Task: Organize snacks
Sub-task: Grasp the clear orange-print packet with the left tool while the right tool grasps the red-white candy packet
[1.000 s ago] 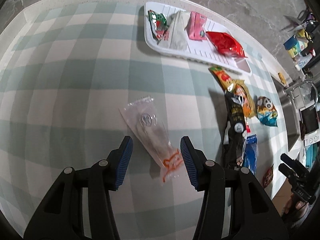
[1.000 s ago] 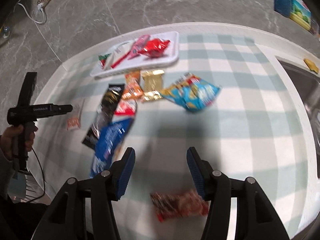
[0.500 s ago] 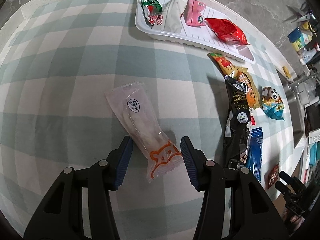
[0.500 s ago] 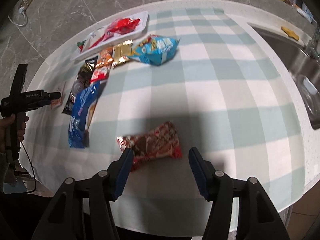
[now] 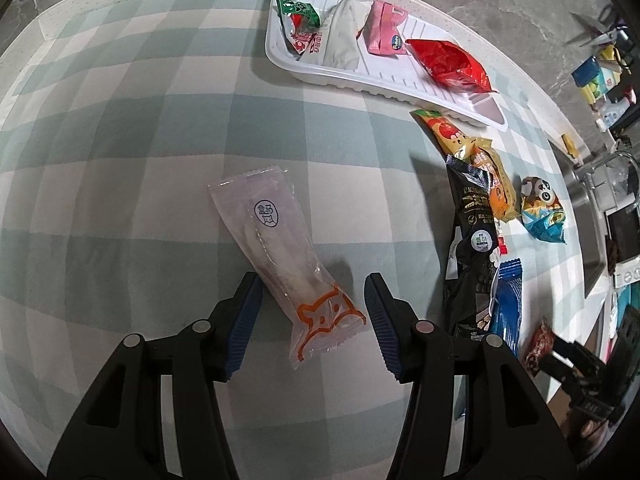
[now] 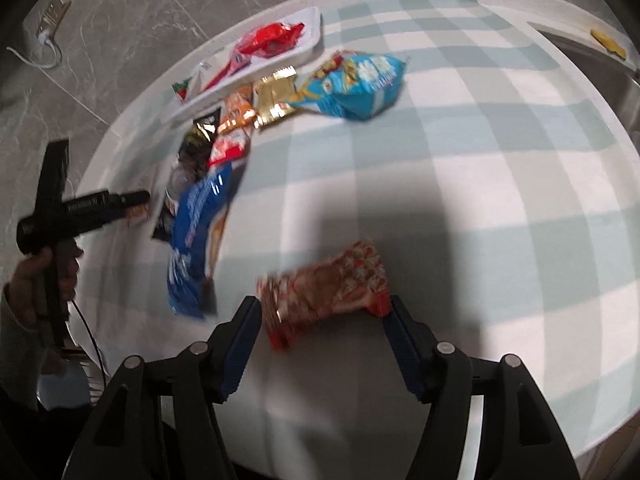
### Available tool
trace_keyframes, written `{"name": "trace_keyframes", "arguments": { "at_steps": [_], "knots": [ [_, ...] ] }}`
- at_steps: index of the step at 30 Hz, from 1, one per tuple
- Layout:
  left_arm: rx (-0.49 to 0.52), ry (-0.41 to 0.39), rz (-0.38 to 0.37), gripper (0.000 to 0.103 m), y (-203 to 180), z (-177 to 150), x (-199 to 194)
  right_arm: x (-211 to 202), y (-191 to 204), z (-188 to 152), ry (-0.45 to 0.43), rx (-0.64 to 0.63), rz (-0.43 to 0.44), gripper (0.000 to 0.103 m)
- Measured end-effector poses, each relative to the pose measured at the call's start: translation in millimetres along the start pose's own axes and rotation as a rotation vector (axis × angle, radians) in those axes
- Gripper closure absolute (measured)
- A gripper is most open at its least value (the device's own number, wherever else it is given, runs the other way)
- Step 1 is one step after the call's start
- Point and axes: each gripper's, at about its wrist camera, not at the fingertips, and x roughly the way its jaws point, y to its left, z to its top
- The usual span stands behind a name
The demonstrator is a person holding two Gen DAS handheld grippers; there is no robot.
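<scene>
- Left tongs (image 5: pixel 312 312) spread wide, blue pads either side of a clear wrapper (image 5: pixel 280 256) lying on the checked surface (image 5: pixel 120 160); its near end carries an orange animal outline, a blue round mark sits further up, pale contents show through
- Right tongs (image 6: pixel 320 324) likewise wide around a red-and-white patterned packet (image 6: pixel 324 292), blurred, its right end touching the right pad
- Further off, a white tray (image 5: pixel 384 80) holds a glossy red bag (image 5: pixel 448 64), a pink pack and others
</scene>
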Motion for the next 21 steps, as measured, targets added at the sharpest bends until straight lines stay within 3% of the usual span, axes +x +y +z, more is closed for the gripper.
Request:
{"name": "trace_keyframes", "arguments": {
  "at_steps": [10, 21],
  "knots": [
    [0.03, -0.001, 0.016, 0.051, -4, 0, 1, 0, 1, 2, 0.049, 0.058, -0.027, 0.036],
    [0.085, -0.012, 0.04, 0.047, -10, 1, 4, 19, 32, 16, 0.032, -0.1, -0.123, 0.035]
  ]
}}
